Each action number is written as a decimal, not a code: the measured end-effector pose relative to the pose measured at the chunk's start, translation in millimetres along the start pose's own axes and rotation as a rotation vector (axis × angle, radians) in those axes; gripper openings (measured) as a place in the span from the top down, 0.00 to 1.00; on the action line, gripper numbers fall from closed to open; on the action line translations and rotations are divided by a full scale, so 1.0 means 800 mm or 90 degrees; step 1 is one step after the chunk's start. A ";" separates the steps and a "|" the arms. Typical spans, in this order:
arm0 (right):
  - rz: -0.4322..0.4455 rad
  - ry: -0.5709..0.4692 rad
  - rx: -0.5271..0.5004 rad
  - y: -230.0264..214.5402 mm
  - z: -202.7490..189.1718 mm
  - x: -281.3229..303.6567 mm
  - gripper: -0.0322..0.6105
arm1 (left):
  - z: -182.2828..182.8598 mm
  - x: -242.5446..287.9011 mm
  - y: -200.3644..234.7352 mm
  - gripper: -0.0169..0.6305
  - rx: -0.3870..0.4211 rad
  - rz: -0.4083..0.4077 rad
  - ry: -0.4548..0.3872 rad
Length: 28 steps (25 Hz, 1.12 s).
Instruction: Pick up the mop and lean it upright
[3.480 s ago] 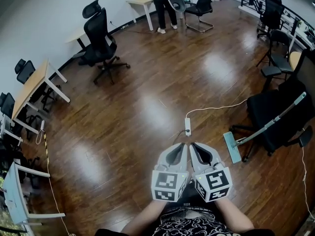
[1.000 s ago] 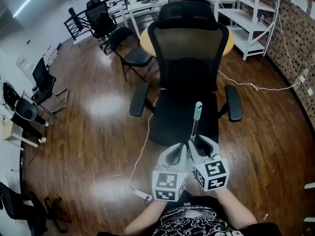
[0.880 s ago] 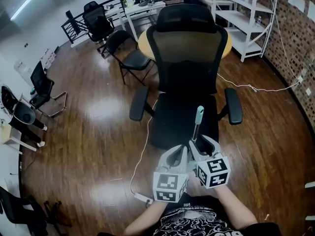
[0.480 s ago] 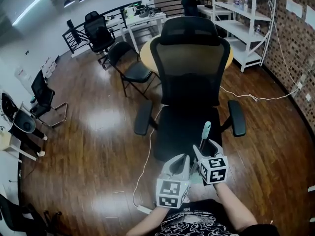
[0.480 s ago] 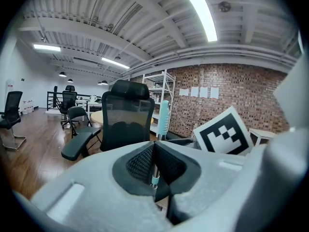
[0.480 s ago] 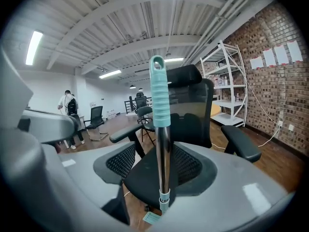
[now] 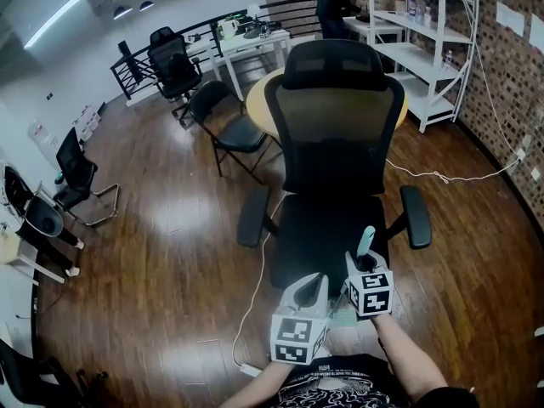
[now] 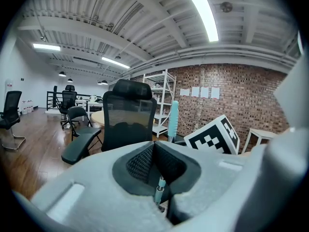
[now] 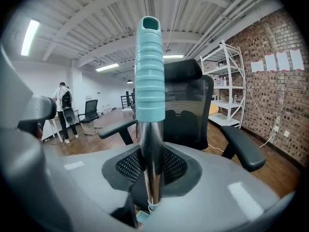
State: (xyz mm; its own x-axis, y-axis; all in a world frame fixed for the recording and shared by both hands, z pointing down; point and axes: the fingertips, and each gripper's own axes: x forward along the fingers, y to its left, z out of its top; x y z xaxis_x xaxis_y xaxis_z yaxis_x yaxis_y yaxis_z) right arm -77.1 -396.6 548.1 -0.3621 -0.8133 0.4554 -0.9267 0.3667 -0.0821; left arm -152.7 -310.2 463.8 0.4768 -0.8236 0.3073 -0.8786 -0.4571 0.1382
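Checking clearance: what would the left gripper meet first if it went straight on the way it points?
Most likely the office chair, its backrest dead ahead of the left gripper; depth is unclear.

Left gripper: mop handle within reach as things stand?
Likely yes. The mop handle stands just beside the left gripper, with nothing between them. The right gripper, jaws closing round it, occupies the top, so aim lower.

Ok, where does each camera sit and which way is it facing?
Head view: on the head, steeply down at the office chair; forearms, left gripper, right gripper show.
Left gripper view: on that gripper, toward the chair; own fingers show.
Right gripper view: likewise; fingers closing round the mop handle.
Shared: chair and handle, in all three.
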 end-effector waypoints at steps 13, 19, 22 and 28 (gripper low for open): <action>0.053 -0.012 -0.008 0.027 -0.025 -0.079 0.83 | -0.014 -0.007 -0.021 0.97 -0.041 0.021 -0.006; 0.071 -0.035 -0.017 0.035 -0.024 -0.133 0.83 | -0.022 -0.029 -0.047 0.97 -0.048 0.032 -0.009; 0.077 -0.057 -0.020 0.034 -0.014 -0.163 0.83 | -0.022 -0.038 -0.066 0.97 -0.046 0.034 -0.015; 0.079 -0.131 -0.025 0.027 0.040 -0.226 0.83 | -0.019 -0.052 -0.101 0.97 -0.040 0.029 -0.026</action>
State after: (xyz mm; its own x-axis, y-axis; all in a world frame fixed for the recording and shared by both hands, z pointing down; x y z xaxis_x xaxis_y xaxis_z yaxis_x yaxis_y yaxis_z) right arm -34.3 -255.8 435.8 -0.4893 -0.8346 0.2532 -0.8708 0.4832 -0.0900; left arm -101.8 -234.1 454.3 0.4361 -0.8567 0.2756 -0.8986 -0.3982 0.1840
